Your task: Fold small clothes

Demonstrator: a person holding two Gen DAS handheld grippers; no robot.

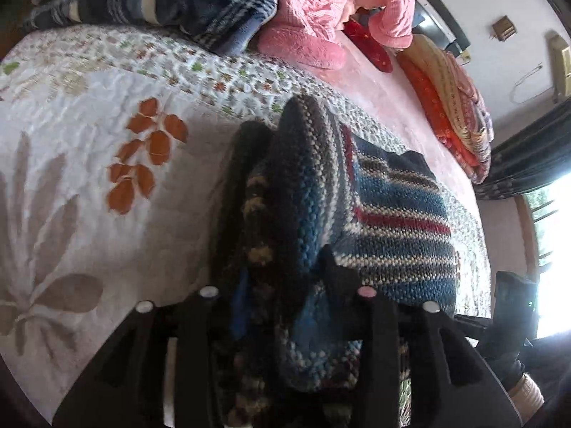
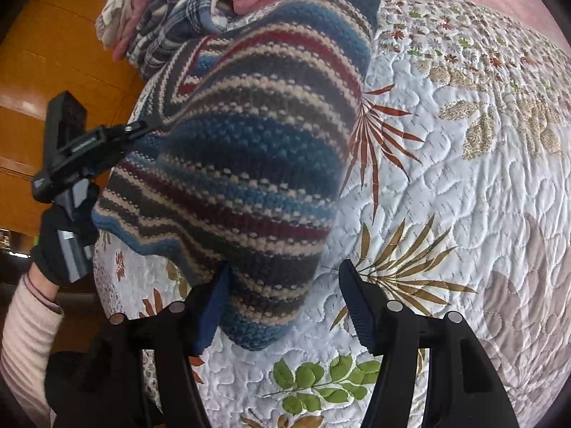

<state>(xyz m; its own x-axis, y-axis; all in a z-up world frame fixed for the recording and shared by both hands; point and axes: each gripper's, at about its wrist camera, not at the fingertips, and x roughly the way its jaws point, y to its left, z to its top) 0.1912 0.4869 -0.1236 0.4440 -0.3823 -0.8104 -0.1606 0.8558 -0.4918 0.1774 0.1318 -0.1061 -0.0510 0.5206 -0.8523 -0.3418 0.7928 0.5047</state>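
A striped knitted garment point(image 2: 249, 142) in blue, grey, cream and red lies partly lifted over the quilted bedspread point(image 2: 446, 196). In the left wrist view the garment point(image 1: 392, 221) is bunched into thick folds between my fingers, and my left gripper point(image 1: 285, 285) is shut on it. The right wrist view shows that left gripper point(image 2: 142, 126) pinching the garment's left edge and holding it up. My right gripper point(image 2: 285, 303) is open, its fingers wide apart. The garment's lower corner hangs between them and touches the left finger point(image 2: 217, 306).
A pile of other clothes, a plaid blue piece point(image 1: 160, 3) and pink ones point(image 1: 314, 10), sits at the far side of the bed. Orange folded bedding point(image 1: 453, 107) lies beyond. A wooden headboard point(image 2: 53, 53) stands to the left. A gloved hand and a pale sleeve point(image 2: 25, 321) hold the left gripper.
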